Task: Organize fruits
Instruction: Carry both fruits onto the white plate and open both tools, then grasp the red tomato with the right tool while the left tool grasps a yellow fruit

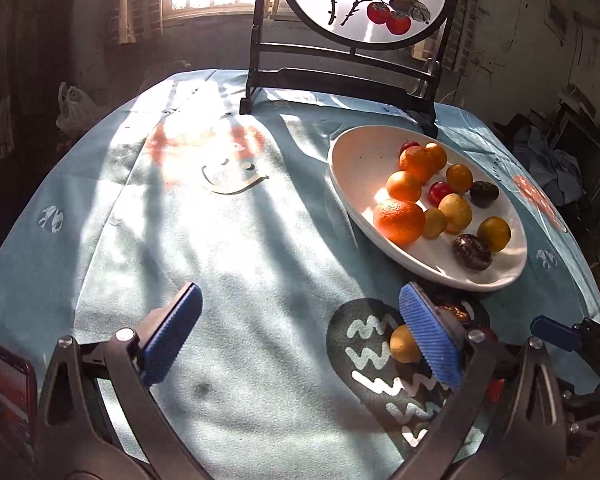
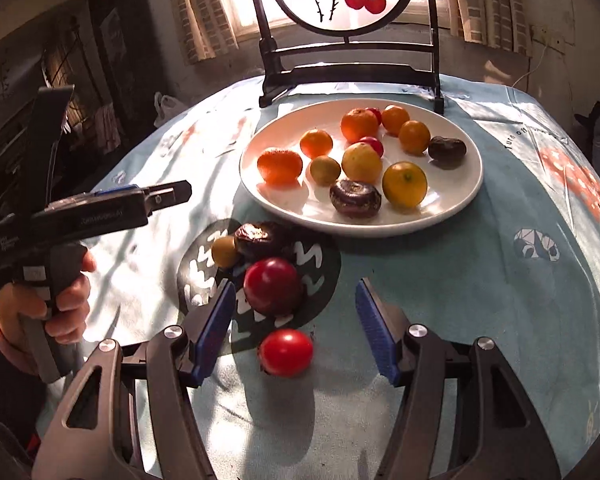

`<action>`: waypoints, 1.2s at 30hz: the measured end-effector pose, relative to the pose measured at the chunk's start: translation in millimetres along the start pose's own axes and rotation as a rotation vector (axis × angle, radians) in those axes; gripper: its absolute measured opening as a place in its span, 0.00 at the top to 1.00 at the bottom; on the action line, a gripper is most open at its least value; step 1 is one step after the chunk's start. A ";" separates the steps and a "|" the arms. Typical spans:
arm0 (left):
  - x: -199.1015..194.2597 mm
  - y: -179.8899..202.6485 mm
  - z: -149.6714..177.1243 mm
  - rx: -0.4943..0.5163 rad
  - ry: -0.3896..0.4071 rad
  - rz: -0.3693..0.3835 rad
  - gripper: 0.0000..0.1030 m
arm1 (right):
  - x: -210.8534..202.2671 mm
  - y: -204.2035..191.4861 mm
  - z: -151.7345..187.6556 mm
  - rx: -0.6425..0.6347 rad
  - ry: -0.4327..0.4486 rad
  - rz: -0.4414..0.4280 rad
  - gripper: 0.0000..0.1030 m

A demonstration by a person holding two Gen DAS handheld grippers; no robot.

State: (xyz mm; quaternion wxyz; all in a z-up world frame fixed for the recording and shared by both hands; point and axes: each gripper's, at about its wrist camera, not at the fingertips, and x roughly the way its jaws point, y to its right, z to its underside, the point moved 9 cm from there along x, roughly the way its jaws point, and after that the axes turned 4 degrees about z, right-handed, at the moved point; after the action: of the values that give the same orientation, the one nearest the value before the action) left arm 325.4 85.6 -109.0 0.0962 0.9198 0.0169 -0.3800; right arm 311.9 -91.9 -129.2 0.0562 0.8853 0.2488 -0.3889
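1. The table (image 2: 440,320) carries a blue cloth. Its far edge holds a framed screen (image 2: 348,40). The near half is mostly bare cloth, so I have open room on both sides for moving.
2. The plate (image 2: 452,208) sits toward the far right of the table, just in front of the screen's feet. It already holds oranges, yellow fruits, small red ones and two dark ones. Its near-left part is bare, which I judge the best landing room.
3. Four fruits lie on the cloth near the plate's front rim: a dark fruit (image 2: 260,238), a small yellow fruit (image 2: 225,252) touching it, a plum (image 2: 272,286) and a tomato (image 2: 286,352).
4. Step in hand, as I judge it: moving the loose fruits onto the plate.
5. My right claw (image 2: 296,330) is spread wide and holds nothing. The tomato lies between its pads and the plum lies just ahead.
6. My left claw (image 1: 300,336) is also spread and empty, over bare cloth. The yellow fruit sits just beside its right pad (image 1: 430,340).
7. Next move calls for closing gently on the tomato, lifting above the plate rim, and avoiding the plum.
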 end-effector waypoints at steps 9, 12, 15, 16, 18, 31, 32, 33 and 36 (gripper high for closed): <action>-6.1 3.2 3.1 0.051 0.005 -0.031 0.02 | 5.4 -10.8 17.1 -0.102 -0.051 0.039 0.39; -6.0 3.5 2.2 0.058 0.008 -0.035 0.02 | 6.2 -14.8 21.5 -0.131 -0.066 0.043 0.39; -6.0 3.0 2.3 0.058 0.007 -0.038 0.02 | 7.4 -20.3 27.8 -0.171 -0.085 0.057 0.40; -5.9 2.6 2.2 0.058 0.006 -0.040 0.02 | 8.3 -21.7 29.7 -0.185 -0.088 0.064 0.40; -5.8 2.5 2.5 0.061 0.004 -0.042 0.02 | 11.0 -23.9 33.1 -0.199 -0.098 0.070 0.50; 1.2 19.2 9.3 0.159 -0.008 -0.018 0.02 | 0.3 4.4 20.2 0.009 -0.066 -0.005 0.68; 3.4 26.0 12.4 0.190 -0.018 0.007 0.03 | -1.4 6.1 18.6 0.025 -0.059 -0.015 0.68; 6.5 33.8 17.1 0.222 -0.035 0.039 0.03 | -3.1 6.3 17.2 0.041 -0.053 -0.035 0.68; 13.2 54.5 31.3 0.339 -0.069 0.083 0.17 | -8.0 3.6 13.2 0.072 -0.038 -0.095 0.68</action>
State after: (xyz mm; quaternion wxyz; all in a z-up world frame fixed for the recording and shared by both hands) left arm 318.7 25.6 -131.0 -0.0440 0.9092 -0.0888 -0.4044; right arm 300.3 -102.0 -133.0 0.0105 0.8663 0.2752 -0.4168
